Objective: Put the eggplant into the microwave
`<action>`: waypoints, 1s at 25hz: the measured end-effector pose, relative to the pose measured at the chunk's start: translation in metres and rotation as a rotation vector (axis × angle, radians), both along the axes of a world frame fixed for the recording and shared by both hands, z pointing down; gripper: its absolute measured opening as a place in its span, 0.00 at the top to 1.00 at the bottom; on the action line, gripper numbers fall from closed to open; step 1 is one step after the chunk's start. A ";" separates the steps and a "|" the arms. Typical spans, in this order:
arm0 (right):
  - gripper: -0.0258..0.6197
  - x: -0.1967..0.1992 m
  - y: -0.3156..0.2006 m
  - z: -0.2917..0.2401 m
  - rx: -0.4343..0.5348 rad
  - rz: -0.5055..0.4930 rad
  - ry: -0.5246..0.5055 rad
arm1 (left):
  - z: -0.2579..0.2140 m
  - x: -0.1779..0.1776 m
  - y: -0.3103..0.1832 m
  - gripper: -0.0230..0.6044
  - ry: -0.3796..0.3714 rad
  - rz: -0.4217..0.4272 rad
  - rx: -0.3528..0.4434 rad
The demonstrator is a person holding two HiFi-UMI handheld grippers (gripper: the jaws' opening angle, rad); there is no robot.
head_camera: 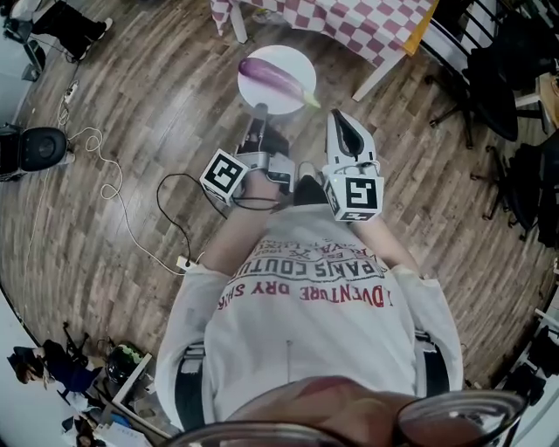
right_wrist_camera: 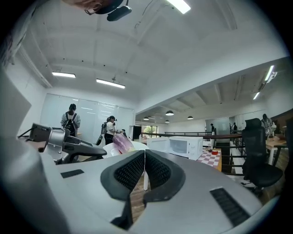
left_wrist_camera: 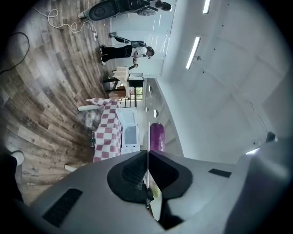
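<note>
A purple eggplant (head_camera: 275,77) lies on a round white plate (head_camera: 295,58) held out over the wooden floor. My left gripper (head_camera: 260,112) is shut on the plate's near rim. In the left gripper view the plate (left_wrist_camera: 147,164) runs edge-on between the jaws, with the eggplant (left_wrist_camera: 157,137) beyond them. My right gripper (head_camera: 336,115) hangs just right of the plate, shut and empty. The right gripper view has its jaws (right_wrist_camera: 145,153) closed together, the eggplant (right_wrist_camera: 121,142) to their left, and the white microwave (right_wrist_camera: 178,146) ahead on a checkered table.
The red-and-white checkered table (head_camera: 367,22) stands just beyond the plate. Black office chairs (head_camera: 498,79) crowd the right side. A white cable (head_camera: 105,175) and a black round device (head_camera: 39,148) lie on the floor at left. People (right_wrist_camera: 71,119) stand far off.
</note>
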State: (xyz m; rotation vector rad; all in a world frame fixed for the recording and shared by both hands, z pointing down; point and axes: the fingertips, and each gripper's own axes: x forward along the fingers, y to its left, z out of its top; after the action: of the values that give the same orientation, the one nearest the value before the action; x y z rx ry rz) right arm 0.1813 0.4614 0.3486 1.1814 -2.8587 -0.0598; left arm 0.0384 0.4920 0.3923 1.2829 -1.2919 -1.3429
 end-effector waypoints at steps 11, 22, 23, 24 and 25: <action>0.92 -0.019 -0.092 0.035 -0.063 -0.022 0.000 | 0.028 -0.020 -0.082 0.91 0.027 -0.013 -0.048; 0.92 -0.064 -0.281 0.023 -0.066 -0.084 -0.027 | 0.019 -0.063 -0.270 0.91 0.031 -0.036 -0.060; 0.92 -0.068 -0.296 0.027 -0.069 -0.086 -0.030 | 0.019 -0.065 -0.284 0.91 0.022 -0.035 -0.054; 0.92 -0.071 -0.310 0.030 -0.072 -0.089 -0.032 | 0.020 -0.068 -0.299 0.91 0.011 -0.035 -0.051; 0.92 -0.074 -0.324 0.032 -0.075 -0.093 -0.032 | 0.022 -0.071 -0.312 0.91 0.004 -0.035 -0.053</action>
State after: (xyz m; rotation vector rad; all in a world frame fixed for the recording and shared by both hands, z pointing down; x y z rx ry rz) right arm 0.1074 0.1375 0.3802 1.0456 -2.9146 0.0627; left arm -0.0329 0.1800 0.4146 1.2259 -1.3439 -1.3261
